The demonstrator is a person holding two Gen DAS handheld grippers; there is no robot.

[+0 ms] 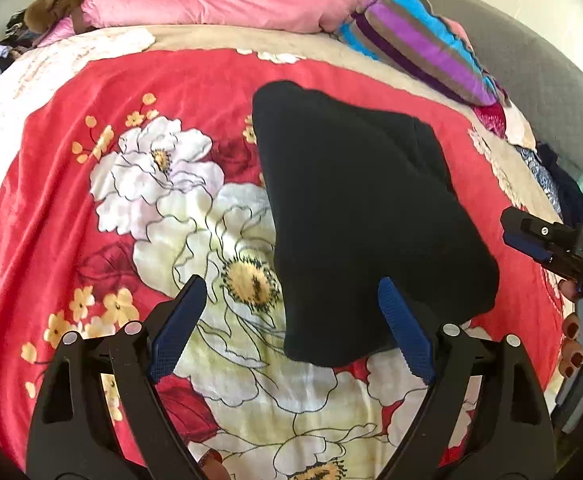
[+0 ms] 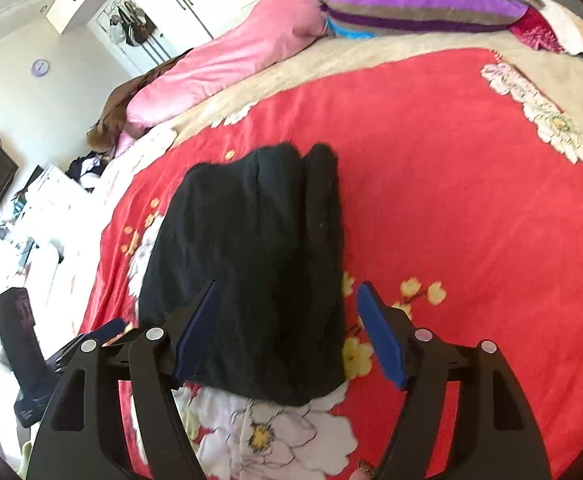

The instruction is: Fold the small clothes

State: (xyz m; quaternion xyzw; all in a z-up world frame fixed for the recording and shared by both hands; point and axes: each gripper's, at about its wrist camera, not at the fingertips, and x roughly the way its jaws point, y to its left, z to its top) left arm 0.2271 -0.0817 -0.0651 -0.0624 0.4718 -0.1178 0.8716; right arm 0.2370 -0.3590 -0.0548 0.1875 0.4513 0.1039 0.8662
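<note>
A red blanket with large white flowers (image 1: 71, 200) is covering most of the bed, and a beige cover (image 2: 331, 64) is showing beyond its far edge. Along the far side a long pink pillow (image 1: 219, 0) is lying, and beside it a cushion with purple, blue and brown stripes (image 1: 419, 40) is leaning against a grey headboard (image 1: 539, 80).

In the middle of the blanket a black garment (image 1: 363, 208) is lying. It is looking already folded into a thick, compact shape with several layers, and in the right wrist view two rounded folds are showing at its far end. I am judging that most of the folding of this piece is done; what is left is perhaps one more fold or some smoothing, and then moving it aside. I cannot tell what kind of garment it is, and other clothes waiting to be folded are not clearly showing.

The left gripper (image 1: 291, 328) is hanging above the near corner of the garment with its jaws standing wide apart, and nothing is being held between them; its right blue pad is appearing over the black cloth, but it is not pinching it. The right gripper (image 2: 287, 332) is also standing with its jaws apart and is gripping nothing. The near end of the garment is lying under and between its two fingers, so the cloth is free on the blanket
</note>
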